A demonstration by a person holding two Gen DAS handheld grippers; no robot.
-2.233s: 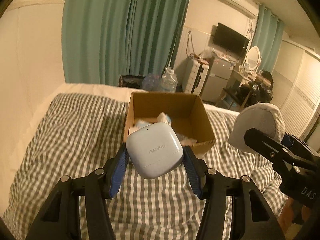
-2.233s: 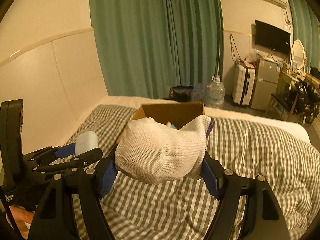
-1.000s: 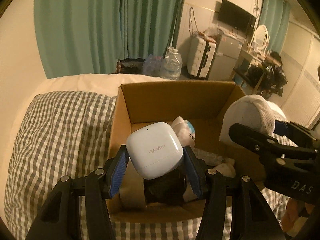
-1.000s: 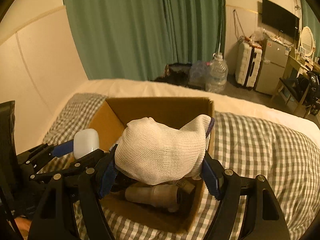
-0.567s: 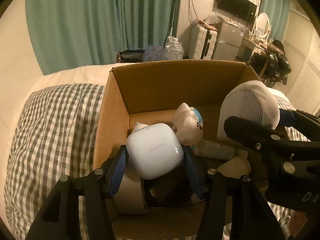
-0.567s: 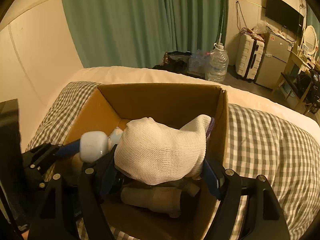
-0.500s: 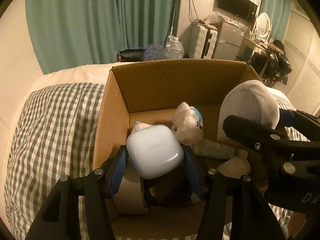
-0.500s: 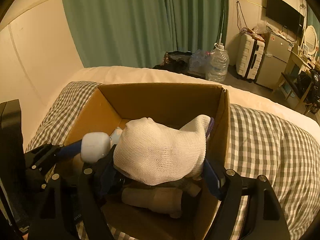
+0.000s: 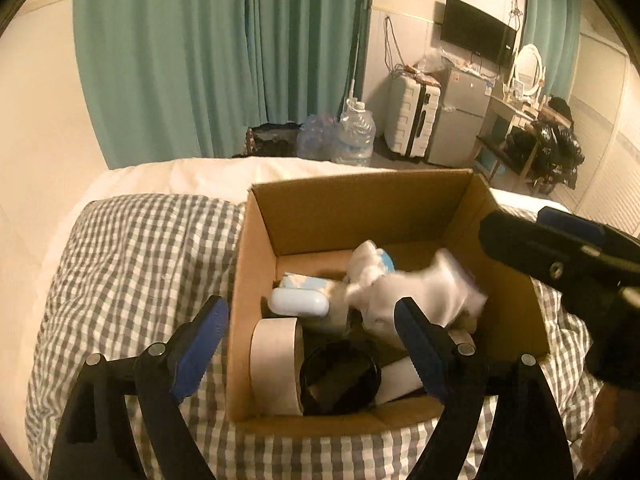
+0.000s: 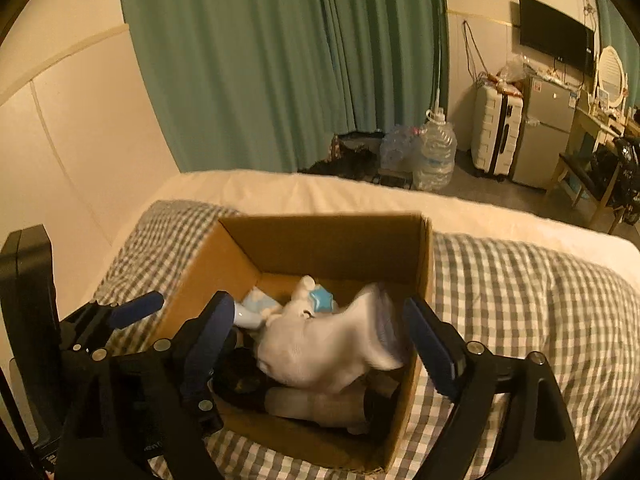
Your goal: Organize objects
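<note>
Cardboard box (image 9: 256, 280) sits open-topped on a grey-and-white checked blanket (image 9: 132, 248) over a bed, with both grippers held above its near edge. Left gripper (image 9: 310, 340) has jaws that have just been opening; they now stand spread wide with nothing between the blue pads, near-left pad over the blanket, right pad over the box interior. Pale blue earbud case (image 9: 299, 301) lies on its side inside the box, toward the left wall, free of the pads, just beyond a roll of white tape (image 9: 274, 364) standing on edge in the near-left corner. Right gripper (image 10: 318, 344) also has jaws that have just been opening, now spread apart and pinching nothing. White knitted sock (image 10: 332, 348) shows motion-blurred below and between its pads, apart from both, over the pile in the right half of the box; whether it has settled cannot be told. Small white plush with a blue patch (image 9: 370, 266) sits mid-box behind the sock. Dark round container (image 9: 340, 376) lies at the near side next to the tape roll, a pale tube (image 10: 312, 402) beside it. Far off: teal curtains (image 9: 224, 52), water jug (image 9: 358, 132), white suitcase (image 9: 412, 122), wall TV (image 9: 478, 40).
</note>
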